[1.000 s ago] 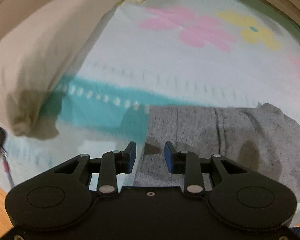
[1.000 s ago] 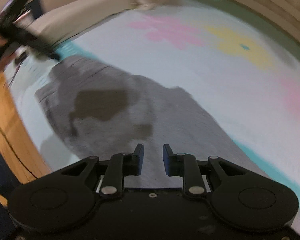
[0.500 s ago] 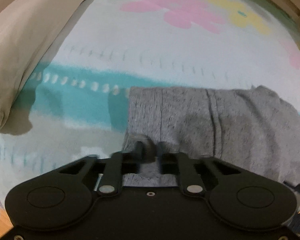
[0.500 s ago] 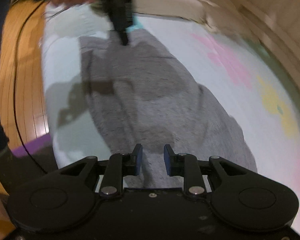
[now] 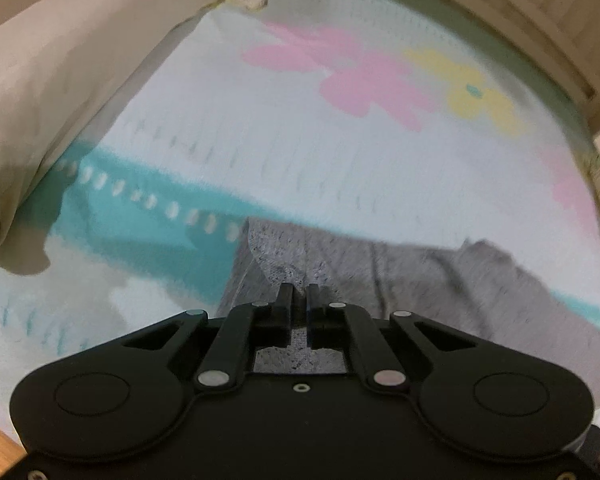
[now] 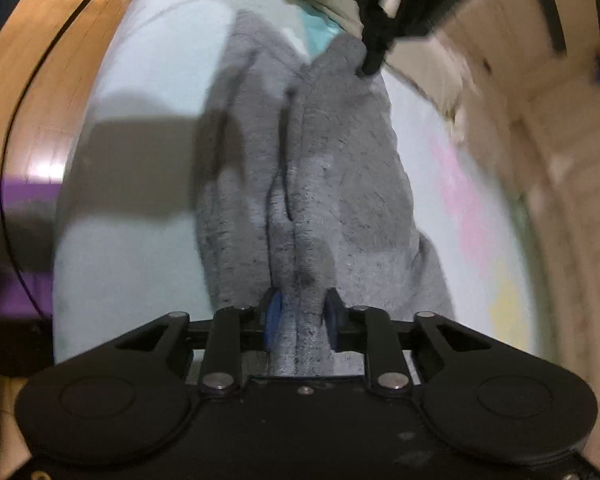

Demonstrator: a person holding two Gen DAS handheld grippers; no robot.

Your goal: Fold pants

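Note:
Grey knit pants [image 5: 440, 280] lie on a pale flowered bedspread [image 5: 300, 152]. In the left wrist view my left gripper [image 5: 298, 292] is closing on the pants' near left corner, with a thin fold of cloth pinched between its jaws. In the right wrist view the pants [image 6: 340, 152] run away from me in long ridges. My right gripper [image 6: 302, 318] is closing on a thick bunch of that cloth, which fills the gap between its blue pads [image 6: 274, 316]. At the far end, the left gripper [image 6: 370, 66] holds a raised corner of the pants.
A beige pillow [image 5: 60, 92] lies along the left of the bedspread. A wooden bed frame [image 5: 540, 28] curves behind it. Wood floor [image 6: 48, 80] and a purple mat [image 6: 12, 196] lie left of the bed edge in the right wrist view.
Both grippers went from open to shut on the pants. The right gripper dropped, rolled and came in over the near end. The left gripper has raised its corner slightly.

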